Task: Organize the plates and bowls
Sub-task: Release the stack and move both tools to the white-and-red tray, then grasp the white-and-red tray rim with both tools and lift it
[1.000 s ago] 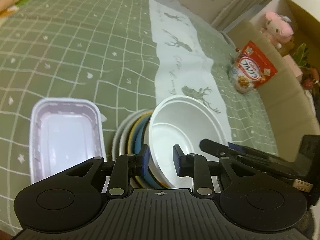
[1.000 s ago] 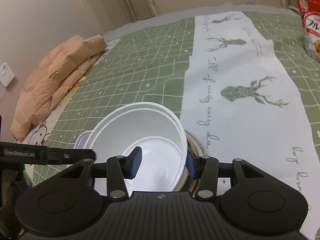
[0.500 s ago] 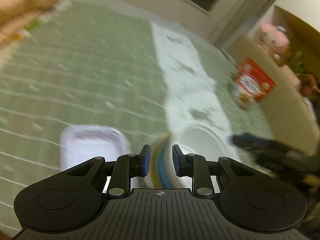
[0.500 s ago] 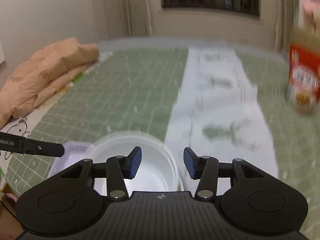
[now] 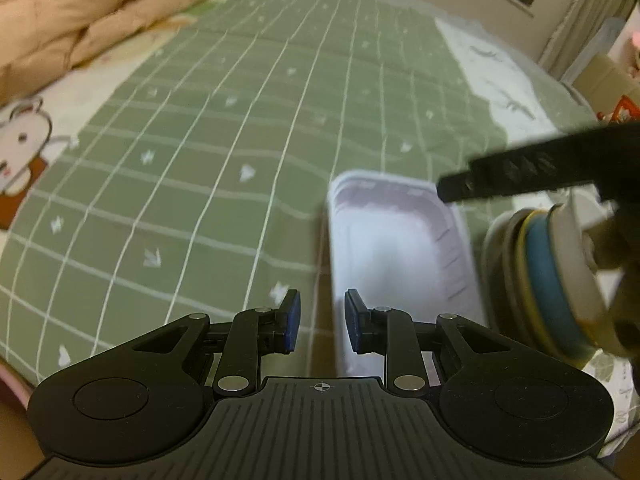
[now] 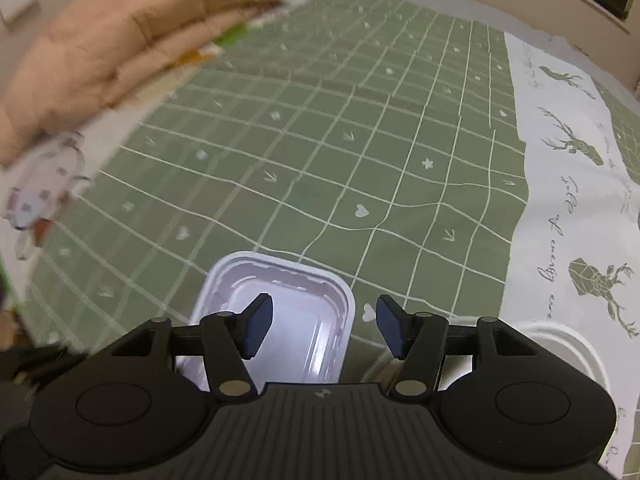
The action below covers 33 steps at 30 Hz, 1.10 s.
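A pale lilac rectangular container (image 5: 396, 248) lies on the green checked cloth (image 5: 240, 140). Right of it stands a stack of plates (image 5: 548, 280) with grey, yellow and blue rims and a white bowl (image 6: 560, 344) on top. My left gripper (image 5: 320, 322) hovers over the container's near left wall, open, its pads touching nothing. My right gripper (image 6: 325, 328) hangs over the container (image 6: 280, 320), whose right rim lies loosely in the gap. Its jaws are opening and hold nothing. A black bar of the right tool (image 5: 520, 172) crosses above the container.
A folded peach duvet (image 6: 140, 32) lies at the far left, beside a cartoon-animal sheet (image 5: 24, 140). A white runner with deer prints (image 6: 568, 200) covers the right side. Cardboard boxes (image 5: 600, 76) and a curtain stand at the far right.
Both grippers swung left, away from the stack and over the lilac container. The right one left the white bowl on the stack and spread its jaws wider. The left one came off the stack's rim.
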{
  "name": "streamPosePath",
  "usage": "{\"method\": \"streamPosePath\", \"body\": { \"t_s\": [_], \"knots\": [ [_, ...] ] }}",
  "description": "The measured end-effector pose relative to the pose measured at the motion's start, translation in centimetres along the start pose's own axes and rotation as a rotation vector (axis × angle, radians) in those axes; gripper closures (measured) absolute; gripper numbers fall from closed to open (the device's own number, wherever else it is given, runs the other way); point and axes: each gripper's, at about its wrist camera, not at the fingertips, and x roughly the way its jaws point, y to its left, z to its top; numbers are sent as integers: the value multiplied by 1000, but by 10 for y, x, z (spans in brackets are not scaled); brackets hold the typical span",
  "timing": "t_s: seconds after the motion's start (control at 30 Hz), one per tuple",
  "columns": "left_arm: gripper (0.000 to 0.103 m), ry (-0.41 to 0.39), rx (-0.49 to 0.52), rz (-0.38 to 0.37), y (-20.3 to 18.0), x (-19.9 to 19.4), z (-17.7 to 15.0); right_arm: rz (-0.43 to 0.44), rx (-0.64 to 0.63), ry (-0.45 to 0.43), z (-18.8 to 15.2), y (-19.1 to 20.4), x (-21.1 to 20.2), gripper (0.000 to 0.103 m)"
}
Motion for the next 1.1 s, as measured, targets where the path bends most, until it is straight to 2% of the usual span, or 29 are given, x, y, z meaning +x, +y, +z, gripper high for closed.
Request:
{"method": "streamPosePath", "body": {
  "t_s": [0.13,0.27,0.47,0.63,0.73,0.93,1.0,1.1],
  "knots": [
    [74,-1,-11,-14,10,0,-3,-58,22,36,7,4,27,35],
    [75,-9,-17,-31,13,-3,-2,-58,53,49,10,0,43,35],
    [76,-2,-26,-30,14,-2,-5,86,109,114,-1,5,55,33],
    [76,8,-31,-16,16,-2,-7,277,146,134,-14,13,53,33],
    [76,5,-42,-7,22,-4,-11,283,122,91,-24,20,45,33],
    [74,-3,-99,0,45,-6,-15,217,70,-73,-64,23,19,31],
    [74,-10,-129,3,54,-6,-15,203,71,-100,-77,23,16,30],
    [74,-24,-166,1,64,-7,-13,228,89,-108,-96,24,17,27]
  ]
}}
